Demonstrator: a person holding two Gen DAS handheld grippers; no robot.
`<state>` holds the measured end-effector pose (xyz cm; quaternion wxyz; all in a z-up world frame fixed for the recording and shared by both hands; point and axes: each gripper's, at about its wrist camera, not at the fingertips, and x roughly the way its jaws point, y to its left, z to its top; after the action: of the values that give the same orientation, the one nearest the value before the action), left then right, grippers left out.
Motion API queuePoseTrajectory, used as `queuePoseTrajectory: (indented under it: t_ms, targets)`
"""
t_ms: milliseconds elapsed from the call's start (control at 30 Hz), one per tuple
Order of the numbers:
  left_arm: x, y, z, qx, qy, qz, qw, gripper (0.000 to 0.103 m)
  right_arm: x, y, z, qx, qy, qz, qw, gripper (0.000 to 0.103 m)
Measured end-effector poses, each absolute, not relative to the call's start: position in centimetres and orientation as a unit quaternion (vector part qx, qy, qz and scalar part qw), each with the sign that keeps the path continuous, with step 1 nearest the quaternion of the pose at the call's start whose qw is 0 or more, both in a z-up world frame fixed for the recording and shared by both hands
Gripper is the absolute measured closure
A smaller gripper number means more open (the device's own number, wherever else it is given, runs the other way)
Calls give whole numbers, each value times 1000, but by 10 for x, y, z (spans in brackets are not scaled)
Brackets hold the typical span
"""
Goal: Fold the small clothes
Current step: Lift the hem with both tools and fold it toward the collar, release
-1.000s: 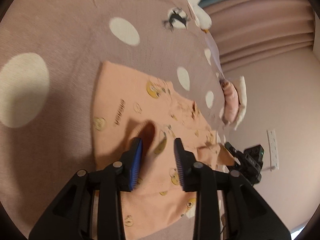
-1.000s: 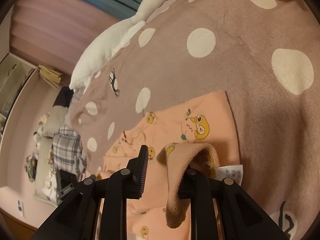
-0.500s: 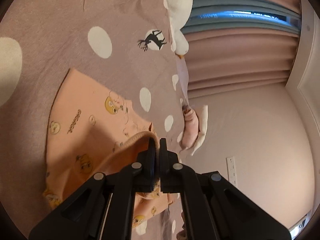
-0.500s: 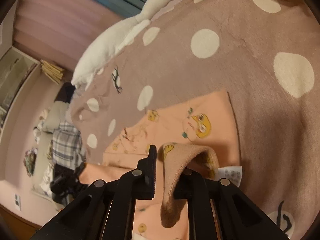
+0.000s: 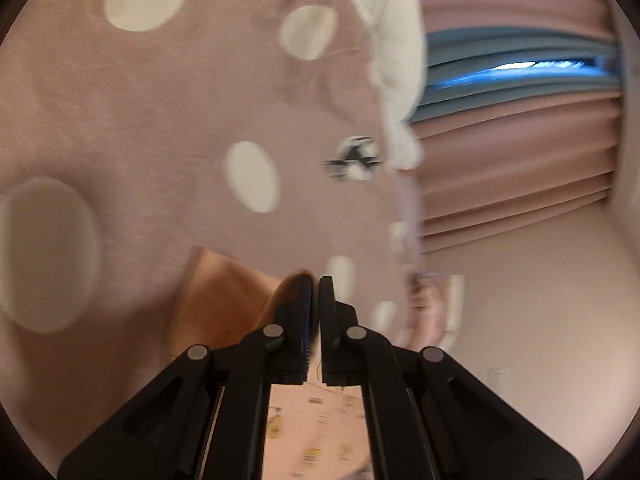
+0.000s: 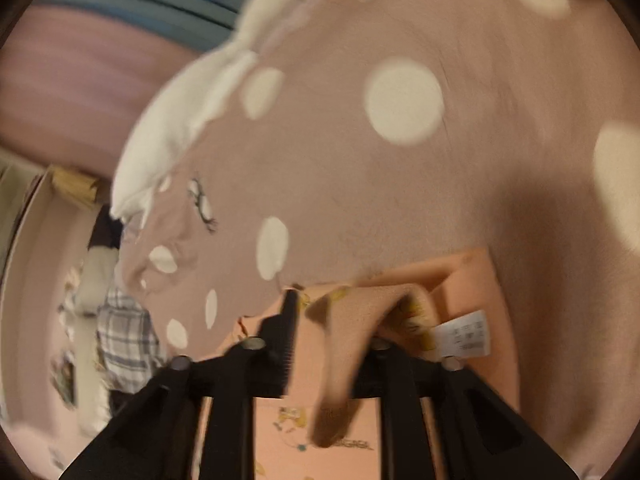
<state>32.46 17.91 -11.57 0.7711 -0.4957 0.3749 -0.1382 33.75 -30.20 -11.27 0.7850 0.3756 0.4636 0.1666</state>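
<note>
Where the left wrist view looks along its fingers, a mauve bedspread with cream dots fills most of the frame, a white plush goose lying along its far edge before pink curtains and a bare wall. The left gripper is closed tight on a raised fold of the peach garment, which lies on the bedspread right at the fingers and runs under them. Open cover stretches ahead and to the left. A second ago these fingers stood apart over the flat cloth; now they pinch it, and the picture is blurred.

From the right wrist view, the same dotted bedspread drops off at the left to a cluttered room with a plaid cloth. The right gripper has its jaws opening, the garment's ribbed hem draped over the right finger between them, a white care label beside it. The gap is wider than half a second ago.
</note>
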Motion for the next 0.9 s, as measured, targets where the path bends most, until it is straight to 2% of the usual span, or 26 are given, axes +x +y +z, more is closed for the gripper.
queuePoseTrajectory:
  t_ms: [33,67,167,200,367,433,467,567,633,733,900]
  targets:
    - [325,179,-116,-481,382,-132,778,103,340,-303,-120,375,477,147,781,60]
    - [325,179,-115,-469,388,-126,783,103,339,-304,-122,371,481,132,783,57]
    - [319,183,-111,-436,399,-122,797,101,331,-313,-119,370,464,135,794,57]
    - [317,183,-109,-422,403,-125,803,98,326,-318,-116,364,457,130,801,57]
    - [303,140,-94,-264,460,-195,825,97,295,-315,-79,234,425,166,858,57]
    - [297,113,-98,-200,485,-225,821,97,273,-296,-68,154,414,199,875,65]
    - [296,102,-103,-179,495,-231,818,97,262,-285,-67,114,411,221,877,74]
    - [305,75,-127,-121,522,-220,815,97,252,-254,-84,40,440,249,862,85]
    - [318,68,-138,-125,524,-215,814,97,262,-226,-107,-25,471,234,850,87]
    - [345,71,-139,-168,512,-204,817,97,273,-215,-113,-44,470,226,852,87]
    - [394,89,-128,-281,481,-157,815,97,327,-205,-99,-16,438,171,882,87]
